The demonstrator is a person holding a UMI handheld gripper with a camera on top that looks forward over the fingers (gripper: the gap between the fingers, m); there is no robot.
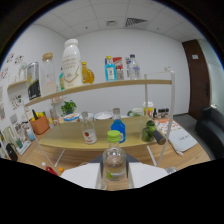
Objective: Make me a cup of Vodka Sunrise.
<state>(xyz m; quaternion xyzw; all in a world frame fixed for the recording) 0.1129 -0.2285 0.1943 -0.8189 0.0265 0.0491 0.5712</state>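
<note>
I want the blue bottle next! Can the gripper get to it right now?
Probably not straight away. The clear bottle with the green cap stands right at the gripper, directly in front of the blue bottle on the lower shelf.

txt: none legible | bottle label unreadable

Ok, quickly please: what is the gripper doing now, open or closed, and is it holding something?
Gripper: its fingers are hidden, so open or closed cannot be told; a clear bottle with a green cap stands just ahead.
</note>
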